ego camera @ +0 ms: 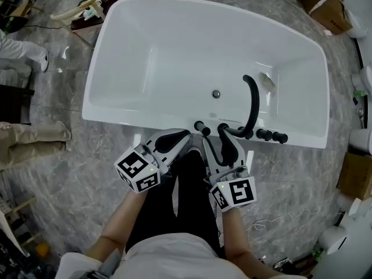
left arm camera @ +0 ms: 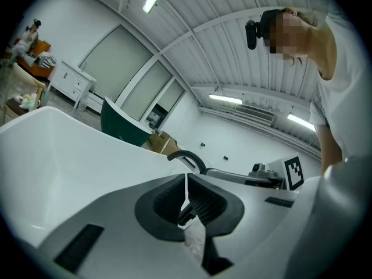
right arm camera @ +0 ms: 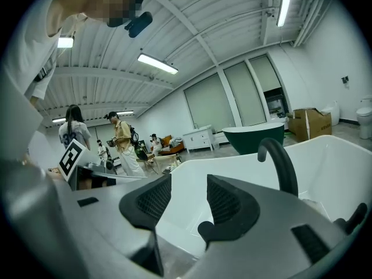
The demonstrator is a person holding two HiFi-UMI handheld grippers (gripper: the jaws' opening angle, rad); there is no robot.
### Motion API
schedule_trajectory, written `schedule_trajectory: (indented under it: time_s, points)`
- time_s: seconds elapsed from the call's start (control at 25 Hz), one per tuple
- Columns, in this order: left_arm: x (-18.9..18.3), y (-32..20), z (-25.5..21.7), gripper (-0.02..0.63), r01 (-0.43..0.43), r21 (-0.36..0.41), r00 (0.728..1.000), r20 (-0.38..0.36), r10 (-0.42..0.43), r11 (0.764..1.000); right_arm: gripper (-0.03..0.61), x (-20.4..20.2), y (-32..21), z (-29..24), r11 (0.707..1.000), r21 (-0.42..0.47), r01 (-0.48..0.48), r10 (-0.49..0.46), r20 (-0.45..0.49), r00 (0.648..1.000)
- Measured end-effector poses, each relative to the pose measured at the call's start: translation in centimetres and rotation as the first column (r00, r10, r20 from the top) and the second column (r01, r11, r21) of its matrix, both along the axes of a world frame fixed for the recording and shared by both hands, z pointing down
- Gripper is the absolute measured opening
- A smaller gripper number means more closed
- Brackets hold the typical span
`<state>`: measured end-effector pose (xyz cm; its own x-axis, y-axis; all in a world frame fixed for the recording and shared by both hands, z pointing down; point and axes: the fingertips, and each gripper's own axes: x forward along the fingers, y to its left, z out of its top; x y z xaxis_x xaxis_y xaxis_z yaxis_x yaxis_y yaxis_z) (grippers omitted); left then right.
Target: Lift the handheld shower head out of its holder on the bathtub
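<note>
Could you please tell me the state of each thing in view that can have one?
left gripper, shut, nothing between its jaws.
right gripper, open, empty.
bathtub, no water in it.
spout, not running.
handheld shower head, resting in its holder on the rim, untouched.

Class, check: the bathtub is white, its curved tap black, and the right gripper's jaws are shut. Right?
Wrong: the right gripper has its jaws apart, as the right gripper view shows. The white bathtub and black tap are correct.
</note>
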<state>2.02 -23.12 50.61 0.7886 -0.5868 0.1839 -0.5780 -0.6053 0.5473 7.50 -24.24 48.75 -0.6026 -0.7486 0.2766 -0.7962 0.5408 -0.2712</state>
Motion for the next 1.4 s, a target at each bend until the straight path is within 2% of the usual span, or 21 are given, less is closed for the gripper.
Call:
schedule_trajectory:
  time_s: [0.6,1.04,1.2,1.4]
  points:
    - [-0.5,-0.2,5.3,0.020,0.013,-0.086,0.999,-0.029,-0.016,0.996,0.201,-0.6,-1.1,6.3,0.997,-0.077,0.026,-0.030,-0.056,0.998]
    - [-1.0,0.2,10.0,0.020,0.018,-0.144,1.000,-0.016,-0.021,0.989,0.202,-1.1,-1.2,11.4,0.993,-0.110,0.044,-0.055,-0.102,0.993]
    - [-1.2,0.1,11.6,0.020,0.021,-0.160,1.000,-0.013,-0.024,0.987,0.202,-1.6,-1.2,13.1,0.993,-0.111,0.050,-0.064,-0.134,0.989]
    - [-1.0,0.5,13.9,0.020,0.021,-0.183,1.000,-0.011,-0.023,0.983,0.202,-2.0,-1.3,15.8,0.995,-0.083,0.064,-0.081,-0.219,0.972]
